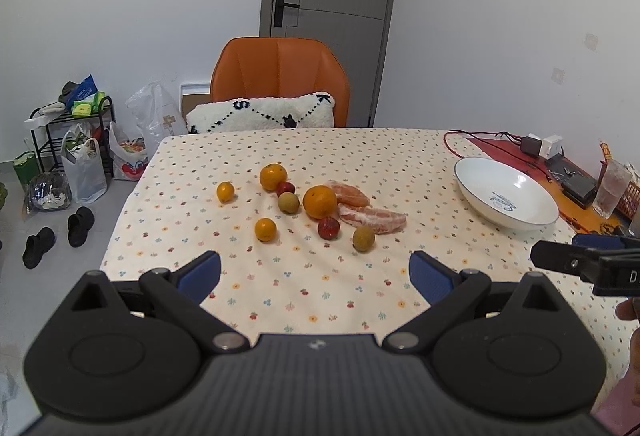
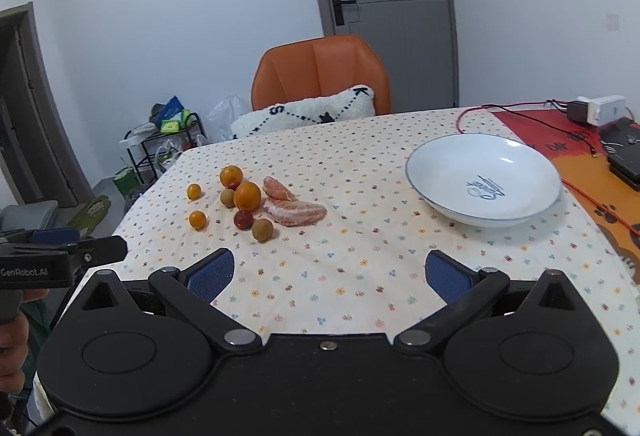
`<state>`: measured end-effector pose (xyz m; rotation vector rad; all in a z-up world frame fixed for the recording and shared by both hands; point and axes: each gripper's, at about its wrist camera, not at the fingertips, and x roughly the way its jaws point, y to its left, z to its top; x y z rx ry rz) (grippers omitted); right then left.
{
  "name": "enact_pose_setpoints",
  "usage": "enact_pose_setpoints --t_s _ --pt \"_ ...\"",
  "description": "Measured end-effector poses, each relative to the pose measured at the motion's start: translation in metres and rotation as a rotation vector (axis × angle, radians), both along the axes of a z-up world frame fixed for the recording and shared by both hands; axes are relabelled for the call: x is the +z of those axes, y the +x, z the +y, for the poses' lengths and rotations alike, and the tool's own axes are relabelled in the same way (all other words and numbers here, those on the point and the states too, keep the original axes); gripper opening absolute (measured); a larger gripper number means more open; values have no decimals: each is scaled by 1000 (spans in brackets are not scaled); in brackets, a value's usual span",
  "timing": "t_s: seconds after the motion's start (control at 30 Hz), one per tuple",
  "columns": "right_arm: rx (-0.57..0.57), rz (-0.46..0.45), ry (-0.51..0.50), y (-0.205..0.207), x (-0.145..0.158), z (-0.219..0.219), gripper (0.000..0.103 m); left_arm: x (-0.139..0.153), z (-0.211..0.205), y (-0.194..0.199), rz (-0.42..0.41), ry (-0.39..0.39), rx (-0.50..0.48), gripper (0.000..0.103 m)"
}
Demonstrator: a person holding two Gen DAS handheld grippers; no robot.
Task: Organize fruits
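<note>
Fruit lies in a loose cluster on the flowered tablecloth (image 1: 320, 288): two oranges (image 1: 319, 201), two small kumquats (image 1: 265, 229), two red fruits (image 1: 328, 228), two brownish-green fruits (image 1: 363, 238) and two peeled pomelo pieces (image 1: 372, 219). The cluster also shows in the right wrist view (image 2: 247, 195). An empty white bowl (image 1: 472, 178) (image 2: 436, 156) stands to the right. My left gripper (image 1: 315, 272) is open and empty, short of the fruit. My right gripper (image 2: 330, 274) is open and empty, between fruit and bowl.
An orange chair (image 1: 280, 70) with a white cushion (image 1: 260, 114) stands at the far table edge. Chargers, cables (image 1: 536, 146) and a glass (image 1: 612, 188) sit on the table's right side. Bags, a rack (image 1: 72, 140) and shoes are on the floor at left.
</note>
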<state>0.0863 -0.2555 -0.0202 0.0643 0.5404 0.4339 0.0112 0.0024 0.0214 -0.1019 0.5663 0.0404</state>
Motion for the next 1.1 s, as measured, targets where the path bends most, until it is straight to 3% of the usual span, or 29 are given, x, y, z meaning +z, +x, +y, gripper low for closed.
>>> enact_pose_setpoints --t_s 0.37,0.6,0.77,1.1 --pt "109 11 35 42 -15 22 100 -22 13 40 19 -13 16 97" --pt "169 48 47 69 -28 48 81 -34 23 62 44 -14 13 84" --pt "188 86 49 85 -38 64 60 -41 34 78 55 -41 32 70" --pt "212 147 35 117 -52 94 46 -59 55 108 88 -77 56 58"
